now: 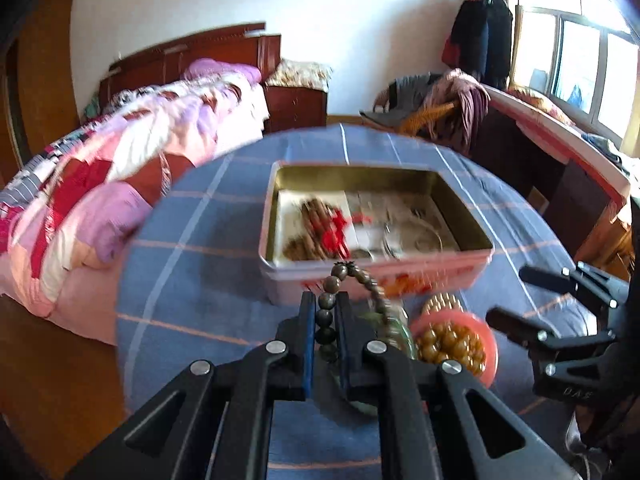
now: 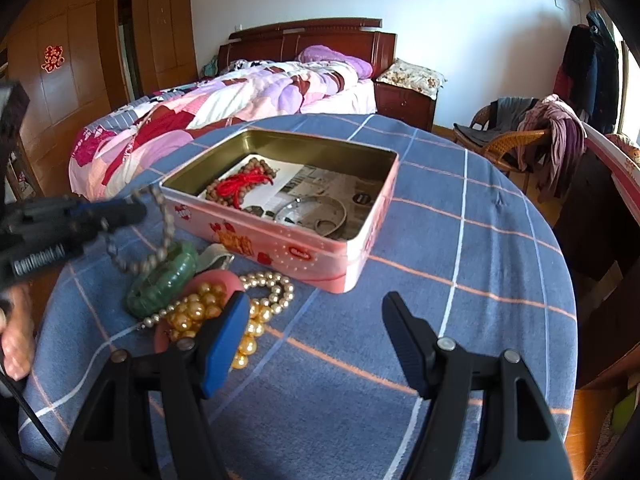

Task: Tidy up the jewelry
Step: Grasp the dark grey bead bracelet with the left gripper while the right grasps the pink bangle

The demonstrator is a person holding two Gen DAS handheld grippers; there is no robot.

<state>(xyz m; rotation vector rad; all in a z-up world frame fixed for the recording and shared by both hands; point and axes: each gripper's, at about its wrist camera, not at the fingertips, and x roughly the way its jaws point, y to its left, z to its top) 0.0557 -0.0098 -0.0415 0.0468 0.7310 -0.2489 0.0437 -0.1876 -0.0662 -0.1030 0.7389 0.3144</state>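
Note:
A dark wooden bead strand is pinched between the blue pads of my left gripper, which is shut on it. The strand's loose loop hangs down onto a green jade bangle. Just beyond stands an open pink tin holding brown beads with a red tassel and a silver bangle. Gold beads lie on a pink dish beside a pearl strand. My right gripper hovers open over the cloth, holding nothing, right of the jewelry pile.
The round table wears a blue plaid cloth. A bed lies behind it, with a wicker chair draped in clothes and a desk at the right. A person's hand grips the left tool at the table's left edge.

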